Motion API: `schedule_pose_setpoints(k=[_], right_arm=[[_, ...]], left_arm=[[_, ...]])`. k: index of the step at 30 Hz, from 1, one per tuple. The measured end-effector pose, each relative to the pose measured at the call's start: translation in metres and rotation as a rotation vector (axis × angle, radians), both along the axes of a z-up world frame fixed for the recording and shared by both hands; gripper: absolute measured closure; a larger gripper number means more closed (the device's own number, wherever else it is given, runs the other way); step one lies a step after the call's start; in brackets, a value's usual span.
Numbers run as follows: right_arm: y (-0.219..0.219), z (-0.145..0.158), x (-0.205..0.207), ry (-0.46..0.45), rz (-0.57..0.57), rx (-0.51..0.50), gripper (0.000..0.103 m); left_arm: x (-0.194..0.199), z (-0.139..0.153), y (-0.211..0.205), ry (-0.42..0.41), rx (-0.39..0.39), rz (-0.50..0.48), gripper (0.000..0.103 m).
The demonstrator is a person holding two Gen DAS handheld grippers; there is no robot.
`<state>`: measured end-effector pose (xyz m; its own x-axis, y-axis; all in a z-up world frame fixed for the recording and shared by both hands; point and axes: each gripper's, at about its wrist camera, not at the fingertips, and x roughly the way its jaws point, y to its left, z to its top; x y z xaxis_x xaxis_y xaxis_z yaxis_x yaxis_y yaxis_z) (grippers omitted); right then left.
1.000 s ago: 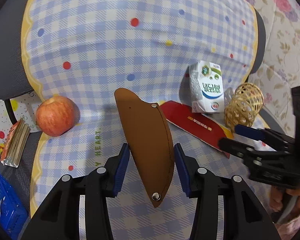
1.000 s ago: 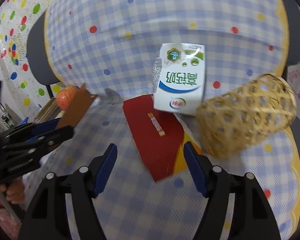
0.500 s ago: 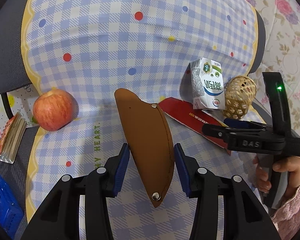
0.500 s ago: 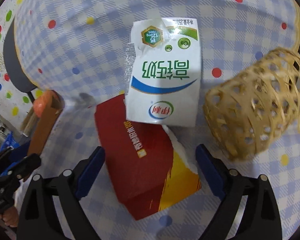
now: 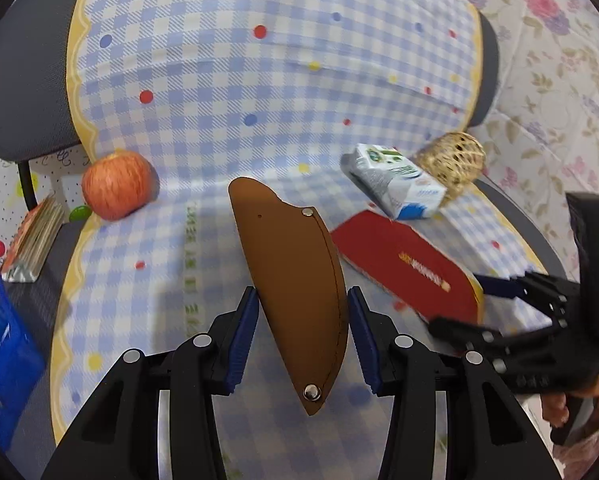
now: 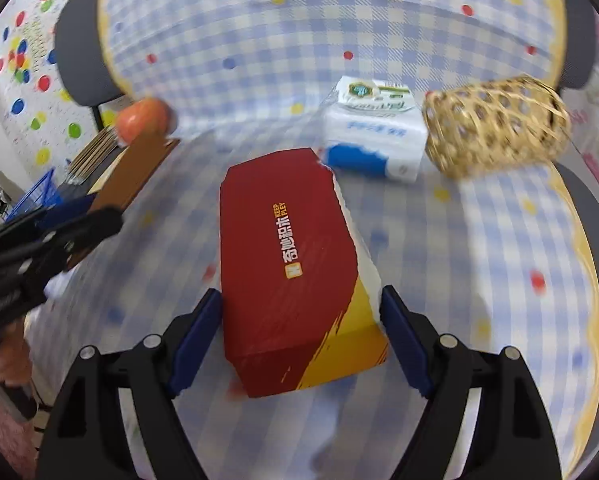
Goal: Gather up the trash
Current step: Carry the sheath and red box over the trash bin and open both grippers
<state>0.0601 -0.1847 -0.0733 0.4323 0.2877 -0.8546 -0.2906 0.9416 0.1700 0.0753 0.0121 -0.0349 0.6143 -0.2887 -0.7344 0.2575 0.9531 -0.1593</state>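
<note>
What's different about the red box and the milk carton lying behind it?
The red box is flat, wide, red and yellow; the milk carton is chunkier, white with blue and green print. The box sits between the right gripper's fingers; the carton lies untouched beside the wicker basket. Both are cardboard packaging on the checked cloth.

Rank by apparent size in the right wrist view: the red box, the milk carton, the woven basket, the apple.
1. red box, though it is nearest the camera, which enlarges it
2. woven basket and milk carton: they look alike, so I do not rank them
3. apple, blurred and farther away
</note>
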Motion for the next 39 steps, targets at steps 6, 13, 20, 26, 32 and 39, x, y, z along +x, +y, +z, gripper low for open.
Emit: schedule_pose_setpoints(k=[6,13,20,26,32,39], right_arm=[[-0.010,0.011,-0.046,-0.090,-0.077,-0.035,0.026],[-0.030,0.028,-0.065,-0.173,-0.134,-0.034,0.026],[-0.031,0.043,-0.092,-0.219,-0.154,-0.069,0.026],[-0.052,0.057,-0.135,-0.244,-0.218,-0.094,0.026],[-0.077,0.079,-0.179,-0.298,-0.332,-0.079,0.026],[-0.097,0.090,-0.228,-0.319,-0.407,-0.107,0.026]], left_arm=[[-0.026,0.002,-0.008,-0.006,-0.008,-0.032,0.057],[-0.058,0.011,-0.023,-0.042,-0.023,-0.081,0.057],[-0.089,0.017,-0.045,-0.080,-0.047,-0.161,0.057],[-0.115,0.026,-0.065,-0.123,-0.044,-0.215,0.057],[-0.141,0.039,-0.077,-0.153,-0.048,-0.257,0.056],[-0.170,0.046,-0.103,-0.175,-0.038,-0.323,0.056]])
